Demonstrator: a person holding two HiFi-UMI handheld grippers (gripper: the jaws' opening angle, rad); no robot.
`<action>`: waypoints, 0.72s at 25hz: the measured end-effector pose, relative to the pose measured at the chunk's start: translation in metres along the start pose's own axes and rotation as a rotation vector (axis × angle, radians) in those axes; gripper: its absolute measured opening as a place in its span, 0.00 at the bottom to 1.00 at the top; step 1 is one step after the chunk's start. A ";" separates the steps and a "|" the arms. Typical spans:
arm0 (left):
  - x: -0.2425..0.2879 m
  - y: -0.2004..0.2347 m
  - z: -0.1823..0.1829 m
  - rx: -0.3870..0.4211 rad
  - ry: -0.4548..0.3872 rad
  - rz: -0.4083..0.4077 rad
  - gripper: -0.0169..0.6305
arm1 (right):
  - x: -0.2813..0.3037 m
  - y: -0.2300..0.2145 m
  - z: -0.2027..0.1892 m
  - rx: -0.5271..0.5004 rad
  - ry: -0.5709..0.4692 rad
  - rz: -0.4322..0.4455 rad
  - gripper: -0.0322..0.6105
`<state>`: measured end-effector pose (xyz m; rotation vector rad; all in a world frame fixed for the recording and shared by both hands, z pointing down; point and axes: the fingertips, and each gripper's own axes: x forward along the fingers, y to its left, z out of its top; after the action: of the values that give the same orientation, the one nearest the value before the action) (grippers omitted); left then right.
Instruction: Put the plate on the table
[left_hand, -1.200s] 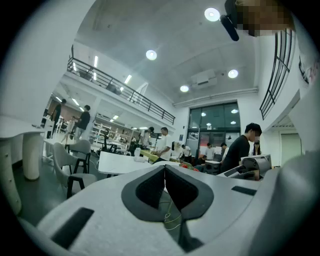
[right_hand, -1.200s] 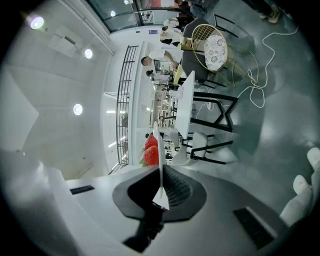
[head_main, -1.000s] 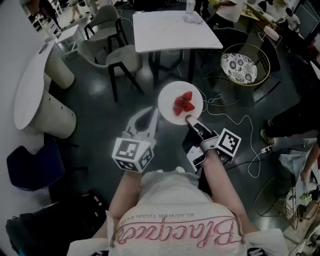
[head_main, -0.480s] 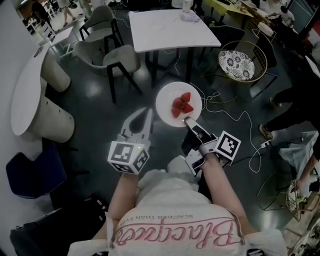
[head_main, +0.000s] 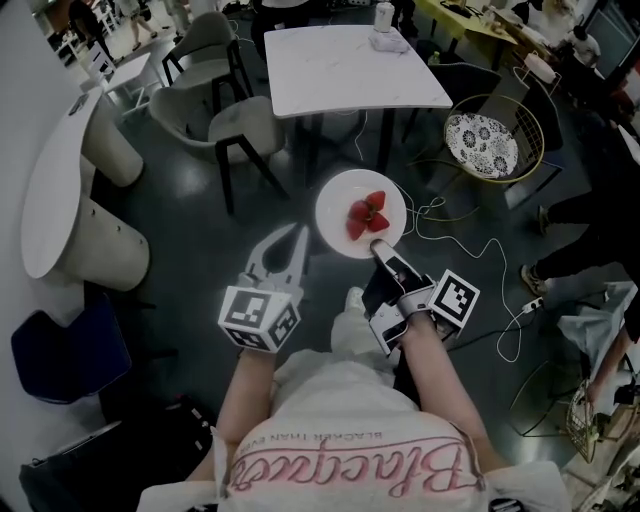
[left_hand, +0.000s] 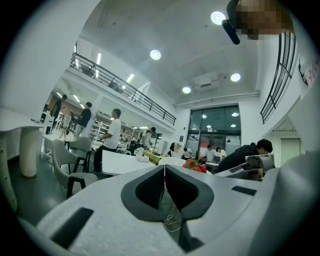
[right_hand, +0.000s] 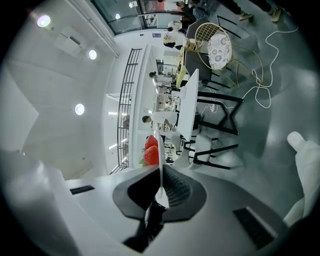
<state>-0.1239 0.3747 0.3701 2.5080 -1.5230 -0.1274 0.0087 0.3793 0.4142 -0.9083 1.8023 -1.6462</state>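
A white plate carrying red strawberries hangs level over the dark floor, well short of the white square table. My right gripper is shut on the plate's near rim. In the right gripper view the plate shows edge-on between the pads of my right gripper, with the strawberries to its left. My left gripper floats just left of the plate, shut with nothing in it. In the left gripper view my left gripper has its tips together, and the strawberries sit beyond them.
Grey chairs stand left of the table. A wire chair with a patterned cushion stands to its right. White cables trail across the floor. A round white table is at the left. People stand around the room's edges.
A white shoe has stepped into view under the grippers, and the table and chairs have shifted slightly in the frame. Both grippers and the plate keep their places in front of me.
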 end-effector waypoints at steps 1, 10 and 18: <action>0.009 0.004 0.000 -0.001 0.005 0.004 0.03 | 0.006 -0.001 0.006 0.005 0.001 -0.002 0.07; 0.103 0.024 0.006 0.009 0.057 0.047 0.03 | 0.061 -0.009 0.081 0.019 0.024 -0.022 0.07; 0.189 0.027 0.019 0.029 0.047 0.071 0.04 | 0.106 -0.011 0.156 0.040 0.069 -0.027 0.07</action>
<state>-0.0631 0.1927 0.3639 2.4570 -1.6046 -0.0348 0.0622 0.1983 0.4133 -0.8719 1.8032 -1.7432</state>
